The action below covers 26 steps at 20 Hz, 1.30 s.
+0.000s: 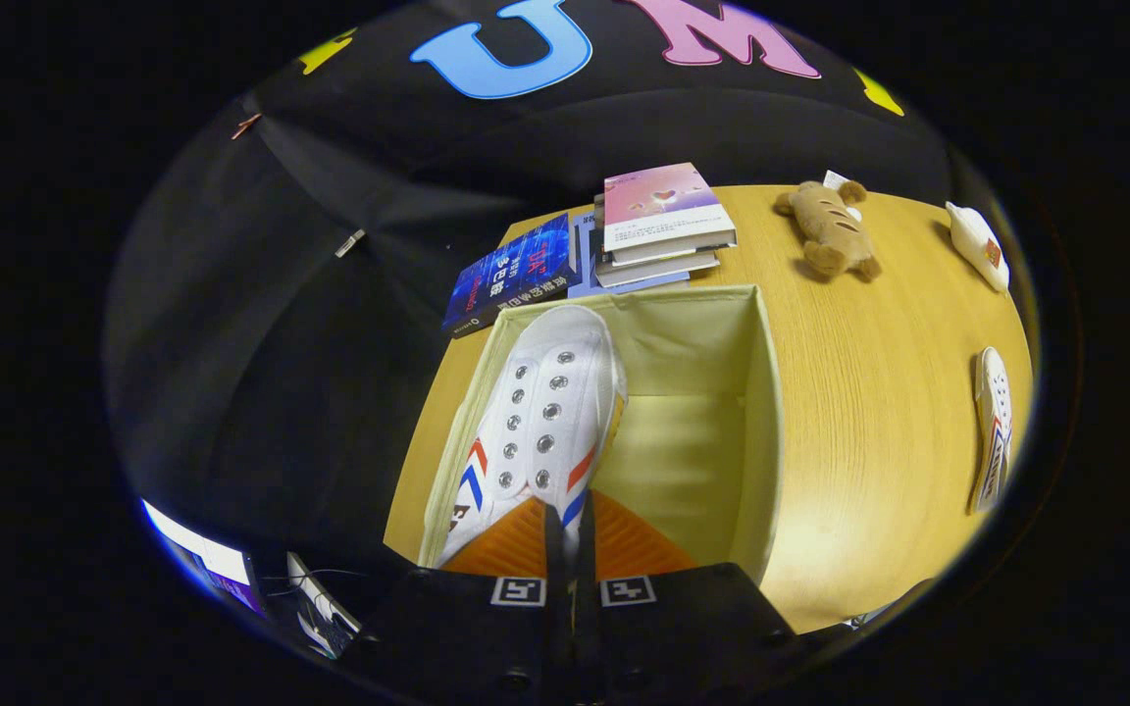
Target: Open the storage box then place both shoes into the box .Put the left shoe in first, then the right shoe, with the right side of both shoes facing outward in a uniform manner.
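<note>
A white shoe (545,402) with metal eyelets and red and blue stripes hangs toe-forward just ahead of my fingers, over the left half of the open storage box (759,412). My gripper (568,534) is shut on the shoe's collar, the two fingers pressed close together with the thin edge between them. The box is pale cloth, its lid open, its bottom bare on the right side. The second white shoe (993,427) lies on its side on the wooden table (869,392), far off to the right of the box.
A stack of books (663,221) and a blue book (511,273) lie behind the box. A brown plush toy (828,230) and a small white object (977,245) sit at the table's far right. Screens (222,569) glow below the table's left edge.
</note>
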### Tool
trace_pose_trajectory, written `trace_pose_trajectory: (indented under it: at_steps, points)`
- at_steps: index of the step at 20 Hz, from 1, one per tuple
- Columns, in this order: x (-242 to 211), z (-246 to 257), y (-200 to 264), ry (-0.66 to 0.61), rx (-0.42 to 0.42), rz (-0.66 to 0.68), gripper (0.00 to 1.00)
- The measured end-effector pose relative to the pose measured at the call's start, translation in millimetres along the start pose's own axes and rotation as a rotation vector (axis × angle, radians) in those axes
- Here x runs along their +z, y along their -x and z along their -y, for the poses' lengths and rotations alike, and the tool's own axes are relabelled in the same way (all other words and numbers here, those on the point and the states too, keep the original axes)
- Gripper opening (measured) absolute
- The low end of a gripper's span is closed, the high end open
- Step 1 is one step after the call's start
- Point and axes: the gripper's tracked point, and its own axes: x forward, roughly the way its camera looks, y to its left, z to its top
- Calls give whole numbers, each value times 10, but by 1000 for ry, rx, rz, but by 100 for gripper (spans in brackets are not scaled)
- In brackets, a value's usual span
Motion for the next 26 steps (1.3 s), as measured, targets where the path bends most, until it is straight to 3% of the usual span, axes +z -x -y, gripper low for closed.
trace_pose_trajectory:
  at_steps: [4, 6, 8, 9, 10, 13, 16, 19, 26]
  points:
    - [-57, -45, -138, 9, -24, -16, 6]
    - [-93, -108, -170, -1, 0, -43, 12]
    - [-64, -341, -44, -16, 101, -39, 27]
    - [-36, -444, 64, -12, 144, -22, 52]
    - [-3, -503, 164, 4, 177, -7, 56]
    - [80, -341, 510, 130, 214, 45, 95]
    - [197, 145, 908, 244, 194, 121, 99]
    - [373, 898, 1299, 327, 114, 194, 99]
    - [428, 2962, 1859, 287, -124, 229, 99]
